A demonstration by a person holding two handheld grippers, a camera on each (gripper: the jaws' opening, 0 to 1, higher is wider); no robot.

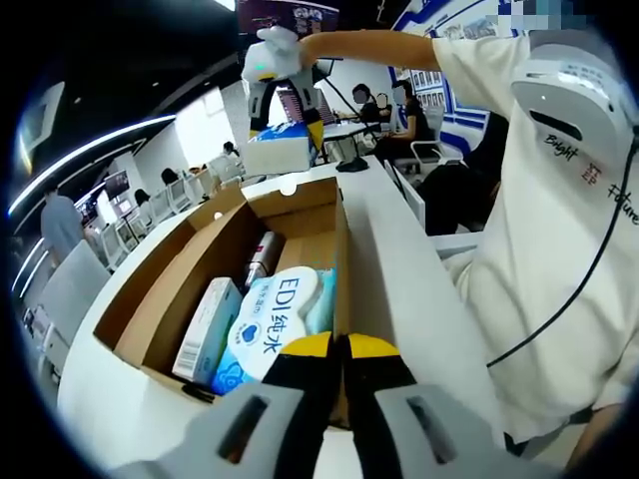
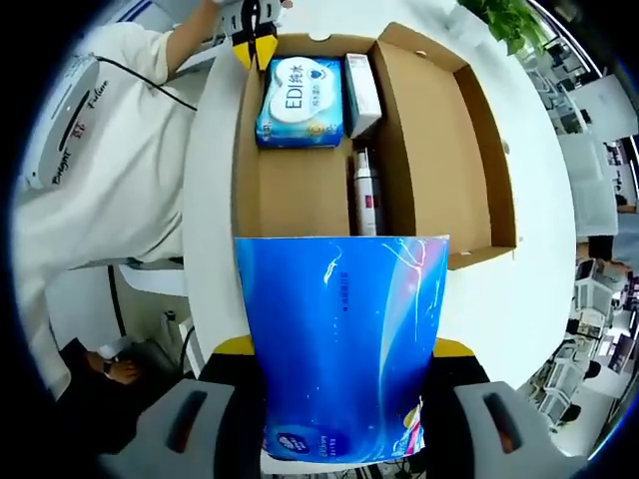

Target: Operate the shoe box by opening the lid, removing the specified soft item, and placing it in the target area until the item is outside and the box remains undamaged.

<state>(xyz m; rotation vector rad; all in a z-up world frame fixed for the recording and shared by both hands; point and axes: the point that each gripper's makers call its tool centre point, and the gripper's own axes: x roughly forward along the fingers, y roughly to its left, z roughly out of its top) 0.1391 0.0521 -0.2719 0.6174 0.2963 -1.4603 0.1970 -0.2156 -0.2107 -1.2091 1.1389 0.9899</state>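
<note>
The right gripper [image 2: 339,359] is grasping the blue soft pack [image 2: 344,349] between its fingers, lifted above the shoe box [image 2: 439,120], whose lid is open. In the left gripper view the same pack [image 1: 281,147] hangs past the box's far end, well apart from the left fingers. The left gripper [image 1: 339,349] has its fingers clenched together w/ nothing between them, touching the box wall near the wet wipes pack [image 1: 272,324].

The step in hand, I think, is carrying the pack to the target area. To do it well: keep the grip firm but not crushing, move it clear of the box walls, lower it flat on the white counter [image 1: 399,269] before releasing. Left fingers should steady the box lightly, w/o bending the cardboard.
</note>
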